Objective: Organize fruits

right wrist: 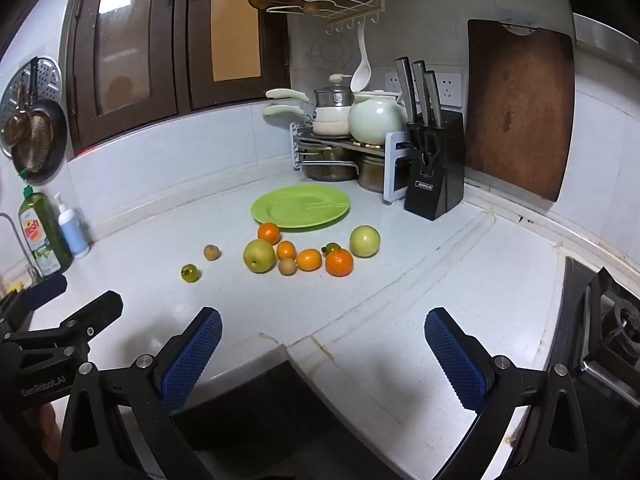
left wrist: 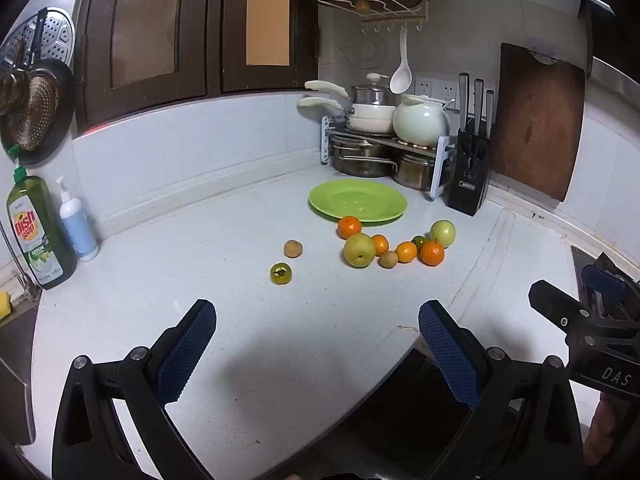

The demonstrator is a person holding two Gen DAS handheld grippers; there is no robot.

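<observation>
1. Nearest the camera, the left gripper [left wrist: 316, 344] is spread wide with nothing between its blue pads. It hangs over the near edge of the worktop [left wrist: 208, 240].
2. Right gripper [right wrist: 323, 350]: likewise wide open and empty, over the near edge where the worktop steps in.
3. Task items: the fruits lie loose toward the back corner, none on the green plate [left wrist: 384, 196].
   - One orange [left wrist: 349, 227] sits just at the plate's near rim.
   - A pale pear [left wrist: 359, 250], three more oranges and a green apple [left wrist: 443, 233] cluster just in front of the plate.
   - A small green fruit [left wrist: 281, 273] and a brown one [left wrist: 293, 248] lie apart, toward the left edge.
4. Step in hand (judgement): the start; no fruit is gripped and the plate is bare.
5. Next move (judgement): advance one gripper to a fruit, most easily an outlying one, straddle it with open fingers, close gently since round fruit rolls, then carry it to the plate.
</observation>
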